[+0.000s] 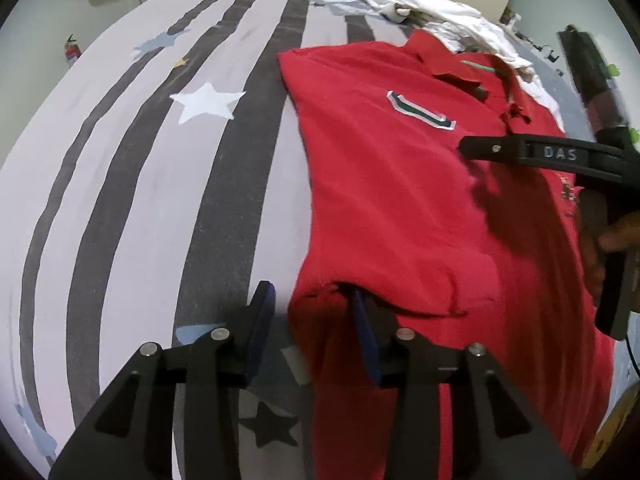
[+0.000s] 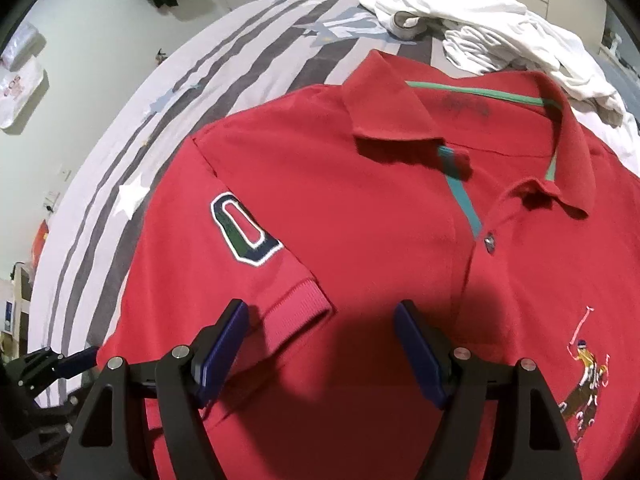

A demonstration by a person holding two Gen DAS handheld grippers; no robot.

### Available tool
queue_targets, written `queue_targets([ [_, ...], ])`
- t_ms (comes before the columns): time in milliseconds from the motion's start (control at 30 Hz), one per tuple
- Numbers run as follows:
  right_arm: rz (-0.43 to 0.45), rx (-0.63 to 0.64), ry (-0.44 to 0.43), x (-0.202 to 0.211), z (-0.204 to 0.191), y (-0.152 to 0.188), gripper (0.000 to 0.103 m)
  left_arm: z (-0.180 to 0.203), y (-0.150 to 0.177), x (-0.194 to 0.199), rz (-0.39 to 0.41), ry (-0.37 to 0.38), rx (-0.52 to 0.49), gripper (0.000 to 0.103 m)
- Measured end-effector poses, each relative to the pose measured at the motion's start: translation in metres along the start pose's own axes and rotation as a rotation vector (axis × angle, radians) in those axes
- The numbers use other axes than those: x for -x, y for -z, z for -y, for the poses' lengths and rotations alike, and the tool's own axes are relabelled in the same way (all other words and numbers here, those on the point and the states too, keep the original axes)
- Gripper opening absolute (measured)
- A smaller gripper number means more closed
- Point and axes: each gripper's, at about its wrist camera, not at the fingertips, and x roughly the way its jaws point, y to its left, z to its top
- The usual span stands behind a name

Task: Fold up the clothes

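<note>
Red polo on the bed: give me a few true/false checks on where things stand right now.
1. The red polo lies front up, collar showing. True.
2. The left sleeve is folded in over the chest. True; its cuff lies on the body.
3. The right gripper is clamped on the cuff. False; its fingers stand open above the shirt.
4. The bed has a plain white cover. False; grey stripes with stars.
5. White clothes lie heaped beyond the collar. True.
6. The left gripper is shut. False; open at the shirt's edge.
</note>
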Motion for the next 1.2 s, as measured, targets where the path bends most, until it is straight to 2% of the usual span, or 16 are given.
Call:
queue_targets([
  [33,0.002,0.009,0.000,-0.001,-0.001,-0.001,0.050,-0.003,0.001,-0.004,-0.009,-0.004,0.013,0.034],
  [100,-0.003,0.028,0.004,-0.003,-0.003,-0.002,0.027,-0.008,0.000,-0.004,0.002,-0.021,0.034,0.014],
  [200,0.006,0.049,0.035,-0.002,-0.002,-0.004,0.005,-0.016,0.000,0.007,0.031,-0.029,0.068,0.011],
  [300,0.026,0.056,0.049,0.001,0.004,-0.008,0.005,-0.020,0.003,0.019,0.068,-0.017,0.092,0.011],
  [433,0.020,0.055,0.059,-0.004,0.003,-0.017,0.005,-0.023,0.011,-0.002,-0.012,0.005,0.112,0.013],
  [567,-0.011,0.083,0.068,-0.010,0.006,-0.017,0.007,-0.033,0.012,0.010,-0.014,0.076,0.149,0.019],
  [600,-0.013,0.079,0.061,-0.008,0.007,-0.017,0.015,-0.036,0.013,0.013,-0.015,0.089,0.155,0.020],
  [633,-0.014,0.062,0.050,-0.005,0.011,-0.017,0.028,-0.039,0.013,0.017,-0.008,0.098,0.157,0.021],
  [700,-0.018,0.025,0.025,0.002,0.020,-0.016,0.044,-0.044,0.012,0.027,0.015,0.115,0.162,0.021],
  [767,0.025,-0.002,0.022,0.018,0.029,-0.012,0.046,-0.049,0.009,0.036,0.046,0.127,0.176,0.022],
  [867,0.073,-0.034,-0.070,0.036,0.034,-0.004,0.046,-0.050,0.000,0.037,0.065,0.156,0.209,0.027],
  [1000,0.055,0.049,-0.201,0.040,0.000,0.016,0.046,-0.029,-0.014,0.025,0.050,0.182,0.137,0.027],
  [1033,0.043,0.082,-0.231,0.038,-0.011,0.020,0.046,-0.024,-0.015,0.020,0.034,0.176,0.111,0.027],
  [1167,-0.011,0.179,-0.298,0.031,-0.049,0.043,0.046,-0.013,-0.002,-0.006,-0.067,0.069,0.032,0.027],
  [1200,-0.025,0.197,-0.307,0.027,-0.056,0.047,0.046,-0.019,0.002,-0.004,-0.048,0.084,0.053,0.027],
])
